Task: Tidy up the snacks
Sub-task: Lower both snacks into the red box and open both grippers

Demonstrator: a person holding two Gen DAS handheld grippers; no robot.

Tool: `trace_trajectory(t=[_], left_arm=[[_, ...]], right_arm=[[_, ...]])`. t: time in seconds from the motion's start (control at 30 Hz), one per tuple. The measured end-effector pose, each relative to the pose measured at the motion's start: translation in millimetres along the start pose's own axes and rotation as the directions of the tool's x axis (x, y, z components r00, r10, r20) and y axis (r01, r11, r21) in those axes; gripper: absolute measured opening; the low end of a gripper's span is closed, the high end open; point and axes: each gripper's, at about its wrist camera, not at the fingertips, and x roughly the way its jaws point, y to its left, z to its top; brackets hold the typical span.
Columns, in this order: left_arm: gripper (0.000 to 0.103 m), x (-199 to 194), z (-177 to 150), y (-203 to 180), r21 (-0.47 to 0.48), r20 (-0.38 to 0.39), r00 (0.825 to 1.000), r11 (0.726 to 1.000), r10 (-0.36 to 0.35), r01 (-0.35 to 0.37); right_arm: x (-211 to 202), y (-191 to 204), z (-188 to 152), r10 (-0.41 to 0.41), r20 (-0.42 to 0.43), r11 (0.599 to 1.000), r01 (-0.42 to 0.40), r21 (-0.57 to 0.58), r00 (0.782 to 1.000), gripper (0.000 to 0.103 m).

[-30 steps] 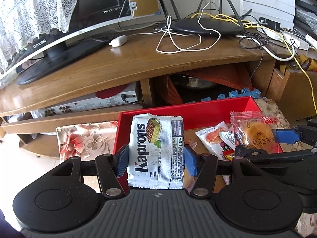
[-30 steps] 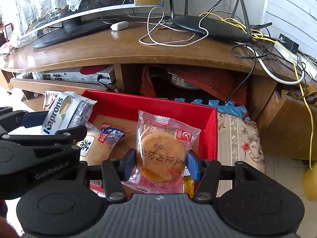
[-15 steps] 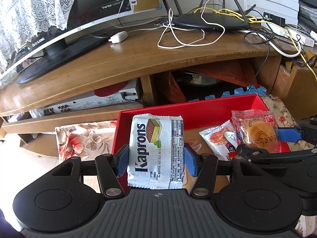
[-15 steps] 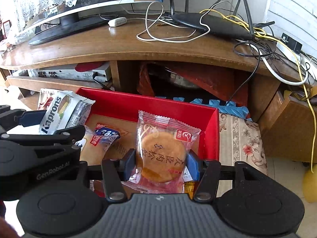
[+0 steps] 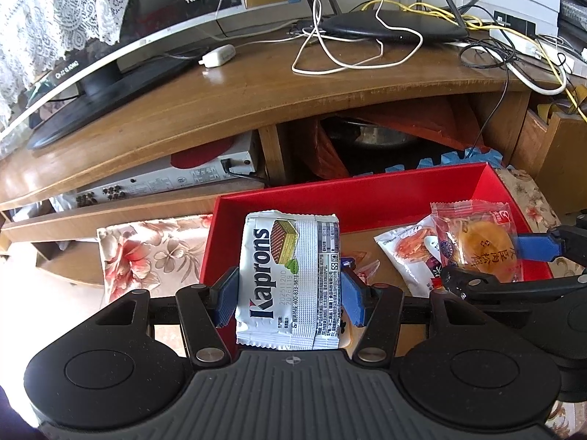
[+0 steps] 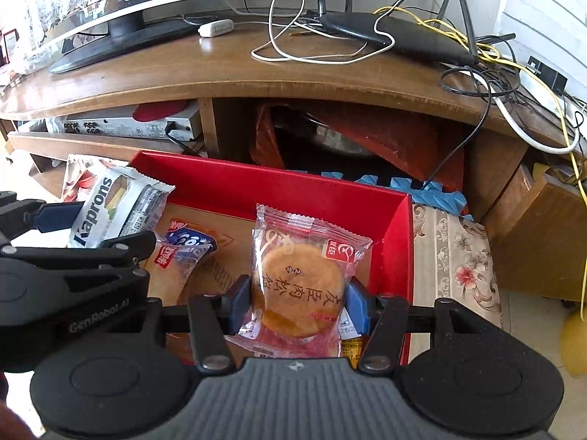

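Observation:
My left gripper (image 5: 290, 299) is shut on a white Kaprons wafer pack (image 5: 290, 275), held upright over the left end of a red box (image 5: 367, 198). My right gripper (image 6: 299, 302) is shut on a clear-wrapped round pastry (image 6: 302, 282) over the right part of the same red box (image 6: 286, 187). In the right wrist view the wafer pack (image 6: 113, 209) and the left gripper show at the left. In the left wrist view the pastry (image 5: 480, 242) shows at the right. Other snack packets (image 6: 183, 253) lie on the box floor.
A wooden TV stand (image 5: 256, 91) rises behind the box, carrying a monitor (image 5: 110, 36), a router (image 5: 392, 25) and loose cables. A silver receiver (image 5: 165, 179) sits on its shelf. Floral cloth (image 6: 451, 253) lies under and beside the box.
Both views have closed in slightly on the red box as the grippers sank a little. Each keeps its hold on its packet.

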Motion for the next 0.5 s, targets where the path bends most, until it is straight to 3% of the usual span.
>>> trace_trajectory(t=[0.5], left_arm=[[0.063,8.4,-2.9,-6.6,0.009,-0.009,1.000,1.000,-0.015,0.015]], right_arm=[[18.0,-5.5,-2.8,-0.021,-0.029,1.000,0.021,0.005,0.999,0.052]])
